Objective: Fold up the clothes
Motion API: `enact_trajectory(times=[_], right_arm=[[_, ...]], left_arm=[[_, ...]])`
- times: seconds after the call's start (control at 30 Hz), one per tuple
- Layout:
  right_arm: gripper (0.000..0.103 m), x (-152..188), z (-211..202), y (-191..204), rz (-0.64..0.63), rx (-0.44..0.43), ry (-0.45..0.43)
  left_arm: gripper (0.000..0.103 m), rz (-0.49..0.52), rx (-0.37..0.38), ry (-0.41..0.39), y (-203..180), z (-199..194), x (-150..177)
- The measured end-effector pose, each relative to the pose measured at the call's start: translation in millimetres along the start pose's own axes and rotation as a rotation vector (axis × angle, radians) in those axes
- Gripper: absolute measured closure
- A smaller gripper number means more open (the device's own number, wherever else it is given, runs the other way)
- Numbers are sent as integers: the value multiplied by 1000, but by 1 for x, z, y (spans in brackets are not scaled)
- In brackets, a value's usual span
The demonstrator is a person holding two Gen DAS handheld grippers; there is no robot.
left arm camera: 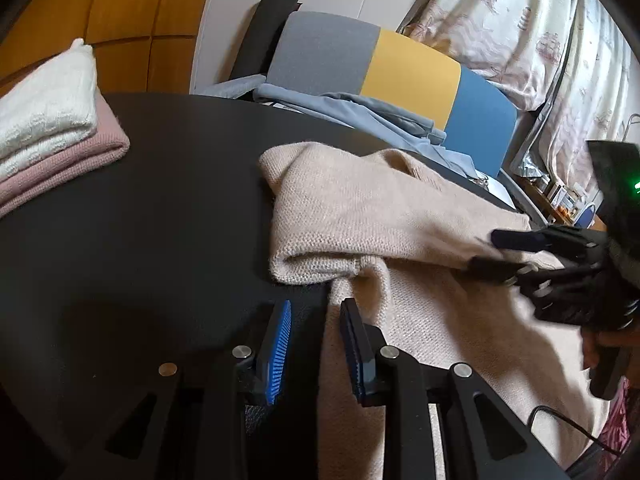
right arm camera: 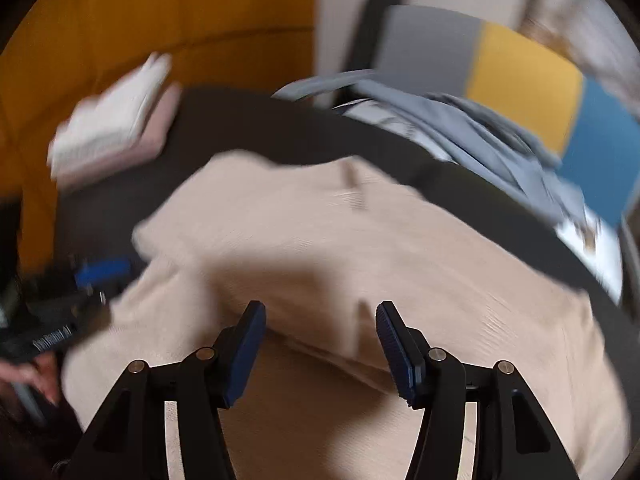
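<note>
Under right gripper [right arm camera: 320,344], beige sweater [right arm camera: 340,240], jaws apart

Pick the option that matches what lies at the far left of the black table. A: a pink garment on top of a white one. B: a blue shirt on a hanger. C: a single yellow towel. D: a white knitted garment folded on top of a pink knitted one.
D: the left wrist view shows the folded white knitted garment lying on the folded pink knitted one at the far left of the black table.
</note>
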State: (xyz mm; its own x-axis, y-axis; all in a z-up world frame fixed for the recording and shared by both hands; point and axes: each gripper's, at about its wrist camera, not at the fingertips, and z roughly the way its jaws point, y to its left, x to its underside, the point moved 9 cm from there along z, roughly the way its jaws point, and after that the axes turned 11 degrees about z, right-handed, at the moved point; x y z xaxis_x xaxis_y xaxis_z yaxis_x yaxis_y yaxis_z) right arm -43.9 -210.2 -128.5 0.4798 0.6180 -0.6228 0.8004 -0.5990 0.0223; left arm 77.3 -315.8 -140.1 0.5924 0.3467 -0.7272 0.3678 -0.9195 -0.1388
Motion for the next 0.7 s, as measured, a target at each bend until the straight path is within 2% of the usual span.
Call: enact_trajectory(times=[0.07,0.1,0.13,0.17,0.2,0.37,0.43,0.47,0.5,0.53,0.6,0.67,0.7], right_arm=[[47,3,14,8,-33,12,29],[58,3,19,10,-40,19,37],[84,-1,17,7,-10,30,26],[94,-4,14,3,20,40,14],[98,-8,12,-1,50,50,3],[98,-29,-27,-36,216,43,-93],[97,-22,-22,-49,233,70,-63],[96,-15,-15,-52,252,62,-21],[89,-8,-9,-54,273,51,19],[74,-2,-7,-54,303,32,41],[60,1,-21,-52,337,-12,-14],[58,7,-44,-41,335,-63,-68],[58,13,-50,-42,324,-42,-62]], left_arm=[[78,3,5,0,0,1,0],[78,5,7,1,0,1,0],[78,11,8,2,-2,0,0],[78,13,15,4,-2,0,0],[78,14,21,6,-2,0,0],[78,-29,55,6,2,3,-6],[78,-46,54,14,9,4,-9],[78,-60,52,17,14,3,-10],[78,-89,51,19,22,2,-10],[78,-116,56,18,29,0,-10],[78,-142,100,4,34,-6,-10],[78,-168,144,-9,40,-13,-10],[77,-182,166,-16,43,-17,-10]])
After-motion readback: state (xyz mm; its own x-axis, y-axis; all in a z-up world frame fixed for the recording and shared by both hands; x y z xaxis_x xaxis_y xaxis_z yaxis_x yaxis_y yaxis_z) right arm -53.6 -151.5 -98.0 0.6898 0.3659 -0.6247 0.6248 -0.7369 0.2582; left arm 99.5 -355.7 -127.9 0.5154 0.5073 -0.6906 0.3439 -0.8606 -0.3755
